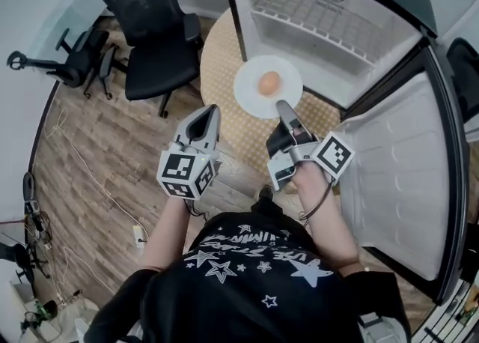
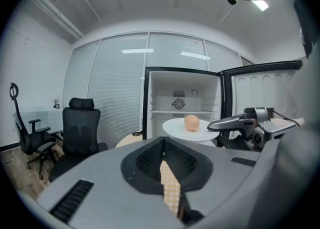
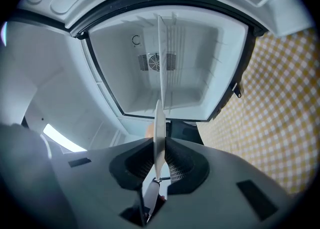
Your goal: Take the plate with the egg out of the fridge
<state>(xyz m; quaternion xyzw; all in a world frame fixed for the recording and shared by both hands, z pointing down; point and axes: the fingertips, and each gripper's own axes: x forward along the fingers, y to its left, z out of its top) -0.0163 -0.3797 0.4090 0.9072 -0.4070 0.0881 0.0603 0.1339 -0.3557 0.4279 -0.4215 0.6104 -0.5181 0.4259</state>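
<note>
On shirt (image 1: 247, 296) behind plate (image 1: 250, 99), illegible lettering (image 1: 239, 247)

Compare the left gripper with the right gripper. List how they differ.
Load: the right gripper is clamped on the rim of the plate, which carries the egg. The left gripper holds nothing, and its jaws are drawn together.
Contact: the right gripper touches the plate. The left gripper sits to the plate's left, apart from it.
Shared: both bear marker cubes and point roughly towards the open fridge.
</note>
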